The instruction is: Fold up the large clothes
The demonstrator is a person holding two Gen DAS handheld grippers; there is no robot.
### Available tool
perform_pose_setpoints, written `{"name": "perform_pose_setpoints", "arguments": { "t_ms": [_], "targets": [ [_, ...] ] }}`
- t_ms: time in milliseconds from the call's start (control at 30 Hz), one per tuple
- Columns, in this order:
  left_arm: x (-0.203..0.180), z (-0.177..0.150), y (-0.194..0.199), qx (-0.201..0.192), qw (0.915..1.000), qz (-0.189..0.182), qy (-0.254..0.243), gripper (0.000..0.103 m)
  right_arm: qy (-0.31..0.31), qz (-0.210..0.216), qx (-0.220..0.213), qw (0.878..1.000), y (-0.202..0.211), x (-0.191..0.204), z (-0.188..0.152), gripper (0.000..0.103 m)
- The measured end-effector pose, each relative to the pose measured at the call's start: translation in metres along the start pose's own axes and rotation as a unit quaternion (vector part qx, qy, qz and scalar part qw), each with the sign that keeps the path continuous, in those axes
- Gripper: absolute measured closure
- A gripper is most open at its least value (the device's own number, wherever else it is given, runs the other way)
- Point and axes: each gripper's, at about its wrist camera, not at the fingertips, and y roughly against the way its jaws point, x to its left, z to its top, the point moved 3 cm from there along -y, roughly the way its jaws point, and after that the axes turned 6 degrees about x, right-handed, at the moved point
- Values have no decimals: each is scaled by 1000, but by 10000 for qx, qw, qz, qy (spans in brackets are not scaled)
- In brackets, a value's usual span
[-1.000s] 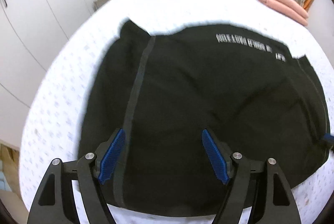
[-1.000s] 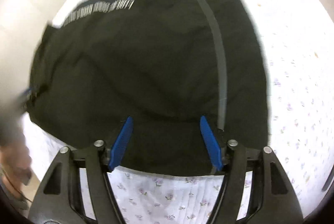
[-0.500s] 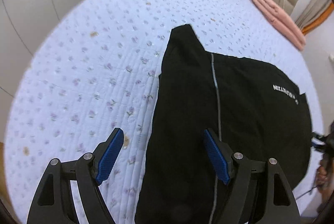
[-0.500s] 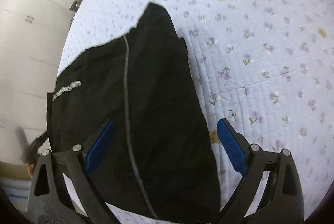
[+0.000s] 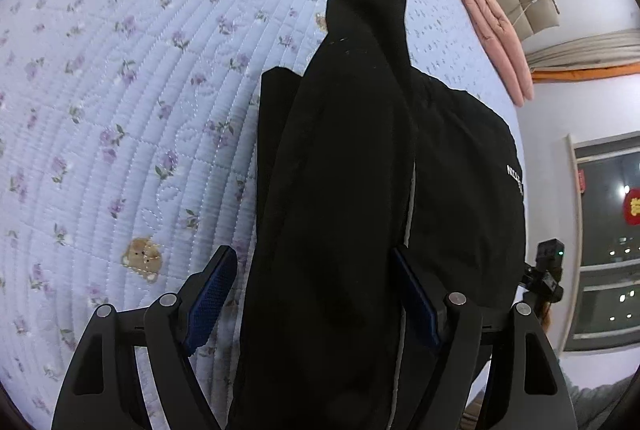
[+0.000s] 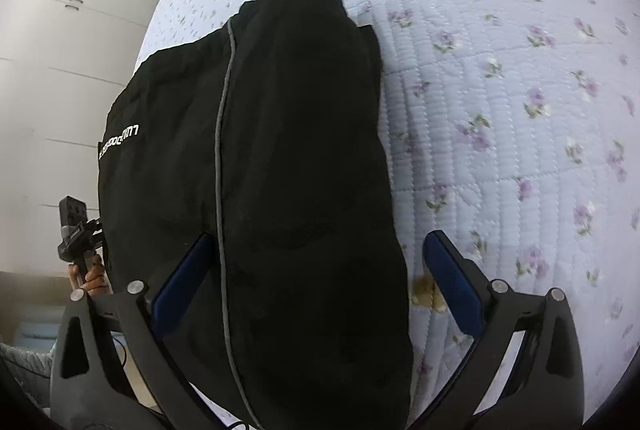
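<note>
So the black garment [image 5: 352,189] is lying on the floral quilted bedspread [image 5: 120,89], filling the centre of the left wrist view from the bottom edge up to a narrow tip near the top middle, with a thin grey stripe [image 5: 408,213] down its right part and some white lettering [image 5: 515,178] at the right edge (too small to read). The left gripper [image 5: 314,294] has its jaws spread wide, blue pads on either side of the cloth, nothing pinched. Same deal in the right wrist view: the right gripper [image 6: 322,276] is wide open too, straddling the garment [image 6: 300,149], which runs up the middle-left of the frame. A folded pink blanket [image 5: 496,33] sits at the upper right of the left view, and white wardrobe doors [image 6: 60,49] fill the left side of the right view.
</note>
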Motion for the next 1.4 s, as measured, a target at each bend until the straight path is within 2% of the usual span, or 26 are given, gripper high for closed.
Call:
{"name": "perform_pose_setpoints", "arguments": {
  "t_ms": [100,167,267,333,500,600,700,733,767,800,833,867,933,967,1033,1133,1267,1400],
  "targets": [
    [9,-2,-8,141,9992,-349,152,23,87,197,82,9997,-3,4,4,0],
    [14,-10,-5,267,9970,-708,181,25,244,354,232,9988,-5,9,1,0],
    [7,-18,0,446,9951,-863,-171,25,659,769,675,9926,-12,20,-9,0],
    [9,-19,0,511,9937,-996,-94,25,911,728,855,9895,-20,26,-11,0],
    [21,-21,-21,737,9872,-1402,208,25,785,1109,642,9886,-29,28,1,0],
    [23,-20,-25,667,9830,-1657,423,24,844,1172,488,9883,-33,33,3,2],
    [15,-21,-25,574,9850,-1524,579,24,892,1098,405,9891,-32,36,4,18],
    [9,-21,-24,503,9871,-1401,581,25,860,1116,378,9893,-29,34,4,28],
    [3,-23,-22,403,9903,-1213,537,31,831,1100,321,9899,-28,35,3,38],
    [-4,-26,-19,301,9930,-1045,460,38,850,1069,266,9903,-27,37,2,41],
    [-14,-30,-13,127,9963,-799,291,54,875,1009,220,9908,-28,42,1,47],
    [-22,-34,-8,10,9981,-601,146,64,933,923,153,9912,-28,47,-1,55],
    [-44,-44,4,-233,9993,-219,-199,72,1156,708,-48,9908,-17,68,-8,65],
    [-53,-48,11,-329,9989,-154,-305,75,1282,608,-193,9897,-9,78,-13,68],
    [-71,-56,32,-557,9969,-273,-474,77,1421,441,-376,9882,4,93,-19,71],
    [-100,-69,64,-792,9919,-585,-799,79,1333,648,-768,9860,24,111,-34,74],
    [-136,-91,109,-1008,9832,-707,-1344,79,1431,546,-1150,9815,48,145,-64,75],
    [-150,-117,158,-1175,9757,-818,-1658,79,1519,533,-1435,9765,81,179,-99,75]
  ]
}}
